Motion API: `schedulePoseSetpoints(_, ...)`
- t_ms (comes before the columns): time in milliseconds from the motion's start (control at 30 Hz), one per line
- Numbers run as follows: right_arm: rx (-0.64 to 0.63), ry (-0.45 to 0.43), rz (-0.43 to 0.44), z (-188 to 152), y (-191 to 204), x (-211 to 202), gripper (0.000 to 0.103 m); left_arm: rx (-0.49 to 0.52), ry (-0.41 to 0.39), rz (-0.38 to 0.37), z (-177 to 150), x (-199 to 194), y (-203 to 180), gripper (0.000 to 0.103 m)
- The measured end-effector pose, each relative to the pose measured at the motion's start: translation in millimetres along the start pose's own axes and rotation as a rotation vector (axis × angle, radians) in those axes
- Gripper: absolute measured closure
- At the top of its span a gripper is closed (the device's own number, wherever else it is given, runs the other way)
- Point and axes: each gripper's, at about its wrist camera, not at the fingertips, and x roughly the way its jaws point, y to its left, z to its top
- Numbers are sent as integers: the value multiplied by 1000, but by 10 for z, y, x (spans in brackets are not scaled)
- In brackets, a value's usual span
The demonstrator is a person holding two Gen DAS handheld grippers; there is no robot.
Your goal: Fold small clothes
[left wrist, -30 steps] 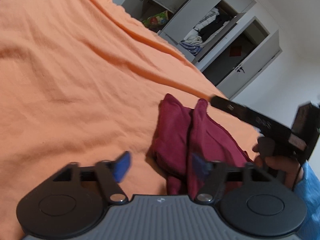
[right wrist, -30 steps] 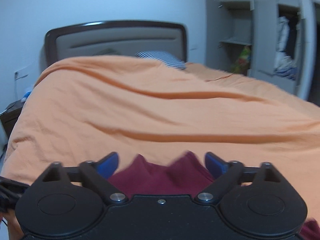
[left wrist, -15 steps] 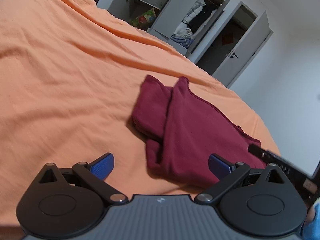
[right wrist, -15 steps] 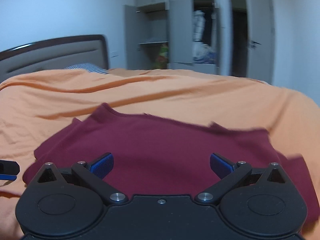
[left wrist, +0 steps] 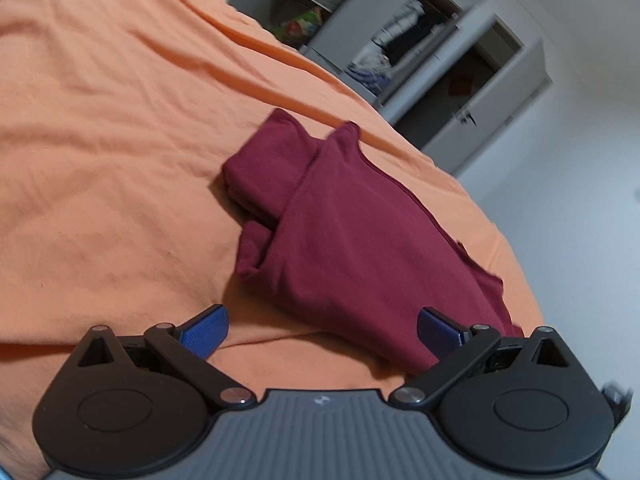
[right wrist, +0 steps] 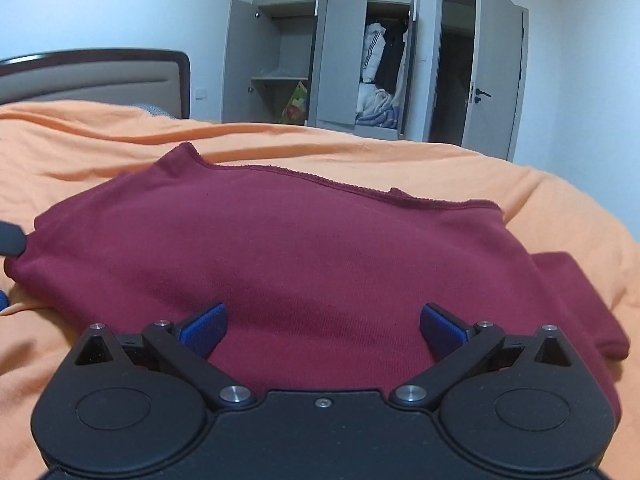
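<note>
a maroon garment lies folded on the orange bedspread, its layers stacked, with a rolled lower layer poking out along the left edge in the left wrist view and a hemmed edge running along its far side. in the right wrist view the same maroon garment fills the middle, a smooth top panel with a narrower flap sticking out at the right. the left gripper hangs just short of the garment's near edge, its blue pads spread wide apart and clamped on nothing; the right-hand pad overlaps the cloth's corner in the picture, though whether it touches cannot be told. the right gripper sits over the garment's near side, its blue pads likewise wide apart and empty. beyond the bed stand a padded headboard, a grey wardrobe with doors open and clothes inside, and an open room door.
</note>
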Motion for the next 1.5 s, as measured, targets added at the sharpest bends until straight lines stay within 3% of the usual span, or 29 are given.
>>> schedulePoseSetpoints(233,-4,-27,3,-101,4,-34,0,-89,-45,17,61,87,40,1)
schedulePoseSetpoints(467,1,-46,7,-133,-15,-55,0,-11,-93,67,12,243,-154,1)
schedulePoseSetpoints(767,8,-57,14,-157,-20,-74,0,-138,-165,125,33,308,-116,1)
schedulePoseSetpoints(1100,8,-61,14,-160,-18,-77,0,-193,-189,148,63,293,-22,29)
schedulePoseSetpoints(1333,6,-67,12,-169,-10,-76,0,-194,-195,147,64,273,-21,32)
schedulePoseSetpoints(1500,8,-70,13,-179,-1,-81,0,-189,-191,149,136,358,-35,29)
